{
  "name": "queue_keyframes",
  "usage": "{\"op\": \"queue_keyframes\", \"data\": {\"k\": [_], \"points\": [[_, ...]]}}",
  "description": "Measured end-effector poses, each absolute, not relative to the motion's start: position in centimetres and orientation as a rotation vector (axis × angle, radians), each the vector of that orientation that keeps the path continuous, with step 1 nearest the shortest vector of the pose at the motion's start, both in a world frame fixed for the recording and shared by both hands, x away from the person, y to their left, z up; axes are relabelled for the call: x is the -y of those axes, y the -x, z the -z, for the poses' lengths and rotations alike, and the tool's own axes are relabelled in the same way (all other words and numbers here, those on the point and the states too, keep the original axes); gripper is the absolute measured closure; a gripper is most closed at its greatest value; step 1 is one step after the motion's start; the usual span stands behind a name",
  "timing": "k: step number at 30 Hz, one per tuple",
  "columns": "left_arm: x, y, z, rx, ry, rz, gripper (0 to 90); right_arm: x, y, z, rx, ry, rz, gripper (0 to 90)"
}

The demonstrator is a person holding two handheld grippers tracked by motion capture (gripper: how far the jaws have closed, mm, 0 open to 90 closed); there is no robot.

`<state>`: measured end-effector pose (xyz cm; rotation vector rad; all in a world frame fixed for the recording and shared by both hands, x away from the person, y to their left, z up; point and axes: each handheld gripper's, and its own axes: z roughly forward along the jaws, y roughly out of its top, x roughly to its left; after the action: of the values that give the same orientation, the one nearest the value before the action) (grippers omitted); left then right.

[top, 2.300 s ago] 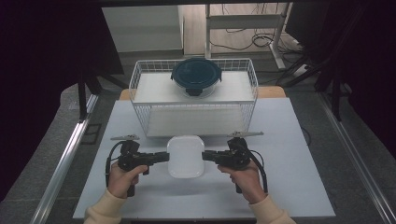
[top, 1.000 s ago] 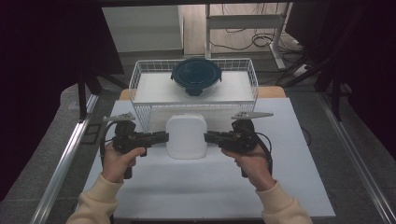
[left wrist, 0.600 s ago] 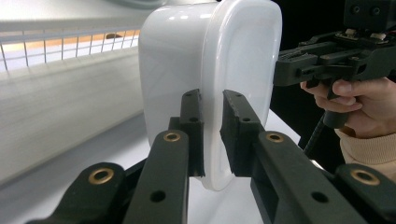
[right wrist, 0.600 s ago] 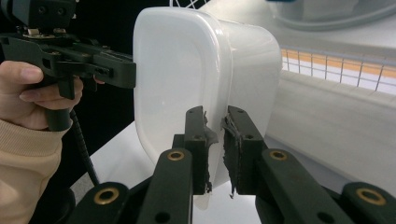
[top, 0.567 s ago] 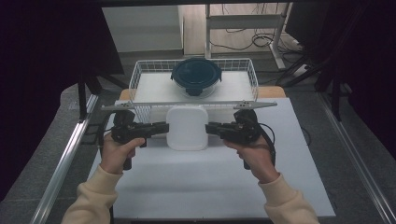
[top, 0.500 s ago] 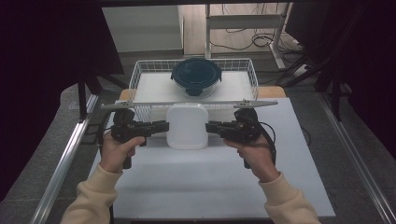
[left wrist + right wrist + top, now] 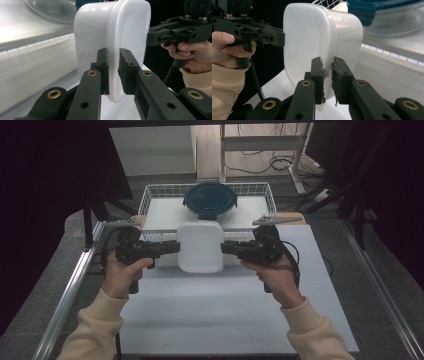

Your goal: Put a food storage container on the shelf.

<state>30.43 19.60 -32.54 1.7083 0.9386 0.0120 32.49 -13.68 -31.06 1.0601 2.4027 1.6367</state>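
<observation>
**White container held between two claws above the tabletop**

The left claw (image 7: 172, 247) pinches the left rim of the white container (image 7: 200, 246), its pads pressed on the lip. The right claw (image 7: 227, 248) pinches the opposite rim the same way. The container hangs between them, clear of the white tabletop (image 7: 225, 310), just in front of the wire basket (image 7: 150, 200). Inside that basket rests a glass bowl with a dark blue lid (image 7: 210, 200).

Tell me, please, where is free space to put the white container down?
The white tabletop between the forearms, below the white container, is bare. The wire basket is crowded in the middle by the lidded bowl; its side parts are free.
</observation>
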Motion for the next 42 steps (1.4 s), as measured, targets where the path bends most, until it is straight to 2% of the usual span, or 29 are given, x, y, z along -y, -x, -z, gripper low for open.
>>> {"op": "queue_keyframes", "data": {"k": [18,34,42], "points": [[-19.6,-32.5,27.7,-0.926,-1.701,-0.076,79.3,13.3,-34.5,25.9,-2.384,-1.021,-1.607,79.5],[-20.1,-36.2,24.0,-0.924,-1.701,-0.053,79.3,13.0,-37.9,22.6,-2.373,-1.036,-1.63,79.4],[-20.3,-38.0,23.3,-0.935,-1.681,-0.027,79.1,12.7,-39.5,21.3,-2.374,-1.052,-1.612,79.4]]}}
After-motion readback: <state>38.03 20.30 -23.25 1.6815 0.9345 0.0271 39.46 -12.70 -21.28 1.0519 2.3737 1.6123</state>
